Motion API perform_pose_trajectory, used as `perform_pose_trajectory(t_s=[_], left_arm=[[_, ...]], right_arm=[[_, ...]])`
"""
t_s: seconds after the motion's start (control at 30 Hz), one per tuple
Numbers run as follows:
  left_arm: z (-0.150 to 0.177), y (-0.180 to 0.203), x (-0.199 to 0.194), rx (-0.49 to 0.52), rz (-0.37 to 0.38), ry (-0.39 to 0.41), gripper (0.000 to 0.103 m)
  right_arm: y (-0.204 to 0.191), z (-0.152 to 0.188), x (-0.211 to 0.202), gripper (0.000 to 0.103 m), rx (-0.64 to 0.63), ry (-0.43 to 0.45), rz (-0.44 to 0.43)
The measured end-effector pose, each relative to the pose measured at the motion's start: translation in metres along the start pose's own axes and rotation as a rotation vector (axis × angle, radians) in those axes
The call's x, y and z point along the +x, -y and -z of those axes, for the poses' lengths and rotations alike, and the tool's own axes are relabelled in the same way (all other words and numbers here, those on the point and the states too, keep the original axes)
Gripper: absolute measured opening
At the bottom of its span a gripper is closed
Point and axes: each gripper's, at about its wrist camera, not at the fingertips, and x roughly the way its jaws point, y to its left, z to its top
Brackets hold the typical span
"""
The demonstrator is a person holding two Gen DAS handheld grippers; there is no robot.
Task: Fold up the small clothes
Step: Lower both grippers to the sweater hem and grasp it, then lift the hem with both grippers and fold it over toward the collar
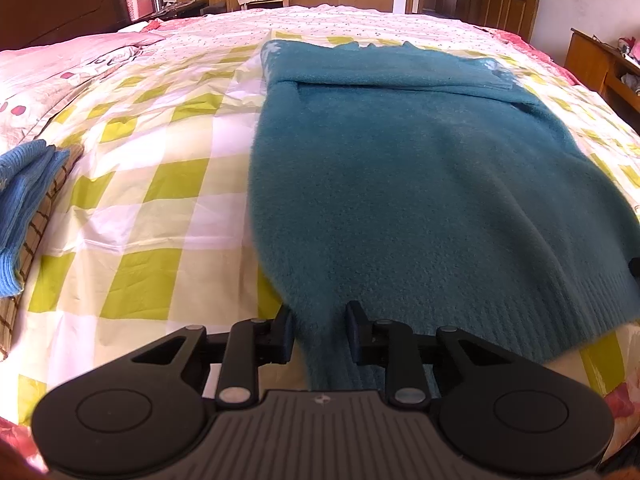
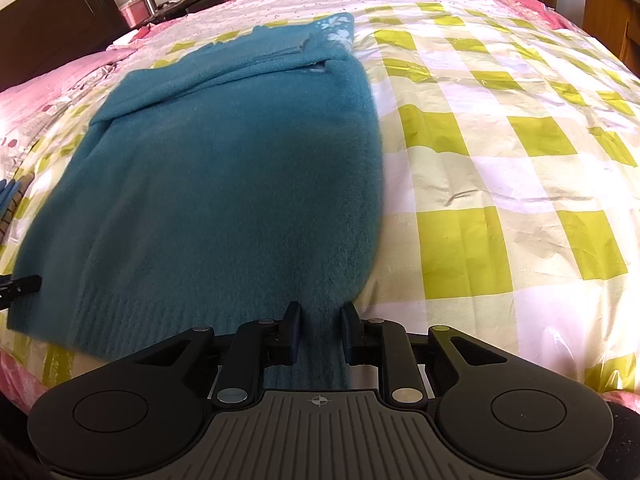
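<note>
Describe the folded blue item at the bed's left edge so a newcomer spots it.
On the checked bedspread, look left of the big teal sweater. The folded blue knit lies at the edge on a brown gridded mat. It is lighter, ribbed and much smaller.

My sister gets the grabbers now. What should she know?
Left tool: shut on the teal sweater's hem, at its left corner.
Right tool: shut on the hem's right corner.
The sweater lies flat on the checked bedspread, both sleeves already folded across its far end.
Left to do: bring the hem up to the far end, then smooth it.
A blue knit lies at the left.
</note>
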Motion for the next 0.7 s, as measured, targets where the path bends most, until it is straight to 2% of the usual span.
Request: perform_pose_trajectory(t_s=[0.3,0.5,0.6,0.7], left_arm=[[0.0,-0.004,0.0,-0.021,0.02,-0.006,0.031],[0.0,-0.007,0.001,-0.036,0.03,-0.005,0.03],[0.0,-0.011,-0.002,-0.071,0.055,0.006,0.023],[-0.003,-0.021,-0.005,-0.137,0.111,0.012,0.019]], right_arm=[[0.003,-0.002,0.001,0.023,0.013,-0.014,-0.022],[0.007,-0.001,0.0,0.021,0.032,-0.011,-0.04],[0.01,-0.001,-0.003,0.016,0.061,-0.008,-0.067],[0.019,-0.002,-0.007,0.014,0.141,0.015,-0.137]])
